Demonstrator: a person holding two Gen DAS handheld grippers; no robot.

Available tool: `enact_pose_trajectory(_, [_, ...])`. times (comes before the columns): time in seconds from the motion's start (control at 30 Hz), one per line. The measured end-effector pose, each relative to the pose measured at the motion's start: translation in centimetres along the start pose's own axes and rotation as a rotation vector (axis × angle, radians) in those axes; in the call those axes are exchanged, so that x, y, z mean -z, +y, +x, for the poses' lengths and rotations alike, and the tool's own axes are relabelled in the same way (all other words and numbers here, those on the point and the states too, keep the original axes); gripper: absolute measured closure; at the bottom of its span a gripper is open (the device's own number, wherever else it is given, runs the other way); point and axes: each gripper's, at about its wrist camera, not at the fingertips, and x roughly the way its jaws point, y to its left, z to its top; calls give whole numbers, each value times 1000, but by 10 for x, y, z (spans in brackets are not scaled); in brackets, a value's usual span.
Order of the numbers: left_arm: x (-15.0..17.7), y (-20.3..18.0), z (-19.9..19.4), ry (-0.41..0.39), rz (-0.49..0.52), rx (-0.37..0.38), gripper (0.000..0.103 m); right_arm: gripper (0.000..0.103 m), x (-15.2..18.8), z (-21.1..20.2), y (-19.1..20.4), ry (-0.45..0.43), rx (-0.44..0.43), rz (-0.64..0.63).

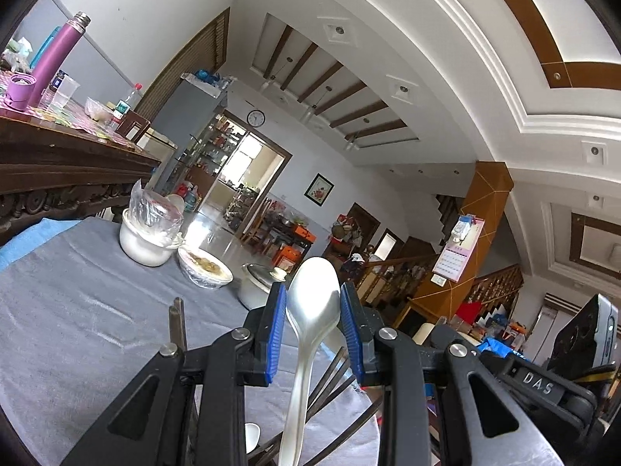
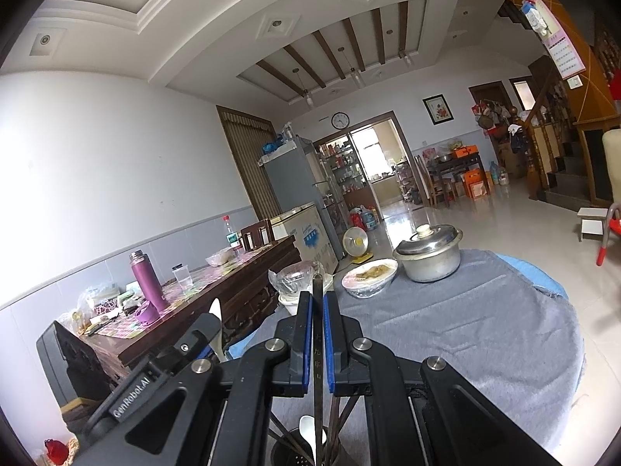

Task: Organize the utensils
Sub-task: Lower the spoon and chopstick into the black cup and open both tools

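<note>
My left gripper [image 1: 313, 292] is shut on a silver metal spoon [image 1: 310, 310]. The spoon stands upright, its bowl between the blue pads [image 1: 276, 322] and its handle running down out of the picture. My right gripper [image 2: 318, 299] is shut on a dark chopstick [image 2: 318, 353] that also stands upright. Right under it is a dark utensil holder [image 2: 285, 451] with several chopsticks [image 2: 337, 415] and a white spoon [image 2: 309, 429] in it. More dark chopsticks [image 1: 330, 378] show behind the silver spoon's handle, and two tips [image 1: 176, 322] stick up at the left.
The round table wears a grey cloth [image 2: 465, 330]. On its far side stand a lidded metal pot [image 2: 429, 258], a film-covered bowl of food [image 2: 368, 276] and a white bowl with a plastic bag [image 1: 144, 241]. A dark wooden sideboard [image 2: 217, 303] with a purple flask [image 2: 146, 285] is at the left.
</note>
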Motion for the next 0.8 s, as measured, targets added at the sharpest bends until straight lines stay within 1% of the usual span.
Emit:
enact_pose_trajectory(0.3, [19,6,3,-23,34,-87,73,96,9,9,-5,28,3,14])
enact_pose_trajectory(0.47, [35,5,5,-38,108,-144,73,96,15,15,-3,49,-2,7])
enact_pose_trajectory(0.6, [43,11,8,-10,128,-157,73,96,20,19,-2,74,-9,2])
enact_pose_trajectory(0.7, [45,16,8,17,131,-161,68,96,22,22,-2,89,-13,0])
enact_pose_trajectory(0.8, [42,14,0,19,143,-164,64,94,23,24,-3,109,-27,4])
